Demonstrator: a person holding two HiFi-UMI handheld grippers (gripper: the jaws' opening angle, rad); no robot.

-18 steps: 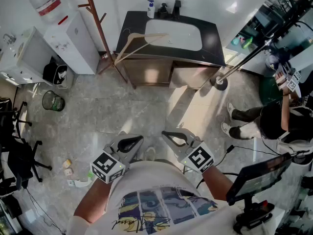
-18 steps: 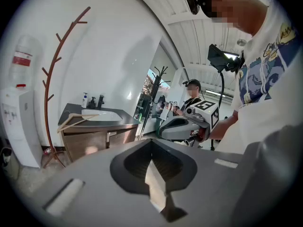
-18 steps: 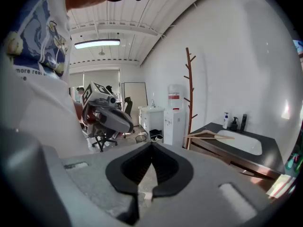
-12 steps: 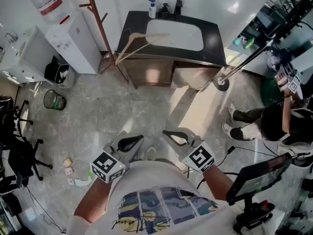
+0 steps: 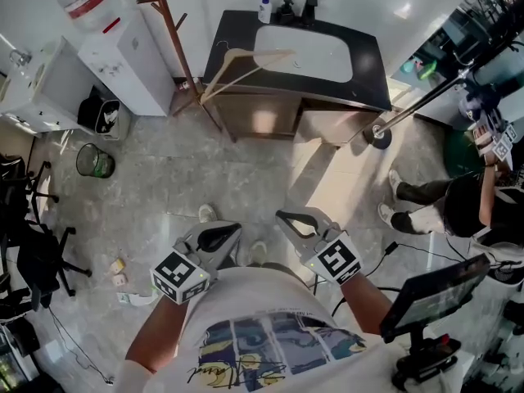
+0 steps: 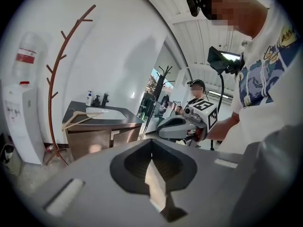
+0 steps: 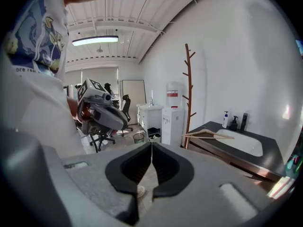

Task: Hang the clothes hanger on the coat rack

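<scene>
A pale wooden clothes hanger [image 5: 241, 65] lies on the left end of the dark sink counter [image 5: 372, 72], its hook over the counter's edge. The brown branched coat rack [image 5: 168, 23] stands just left of the counter. Both grippers are held close to my body, far from the hanger. My left gripper [image 5: 232, 229] and right gripper [image 5: 282, 216] are shut with nothing in them. The left gripper view shows its shut jaws [image 6: 151, 143], the hanger [image 6: 80, 119] and the rack [image 6: 56, 93]. The right gripper view shows shut jaws [image 7: 151, 145], the hanger [image 7: 208, 135] and the rack [image 7: 188, 93].
A white water dispenser [image 5: 115, 47] stands left of the rack, with a wire bin [image 5: 92, 160] and an office chair [image 5: 33, 256] further left. A slanted pole on a round base [image 5: 381, 133], another person [image 5: 458, 203] and a monitor [image 5: 430, 293] are on the right.
The view has shifted toward the counter and rack, and a shoe now shows on the floor by the left gripper. Both grippers stay shut in the same place before my body.
</scene>
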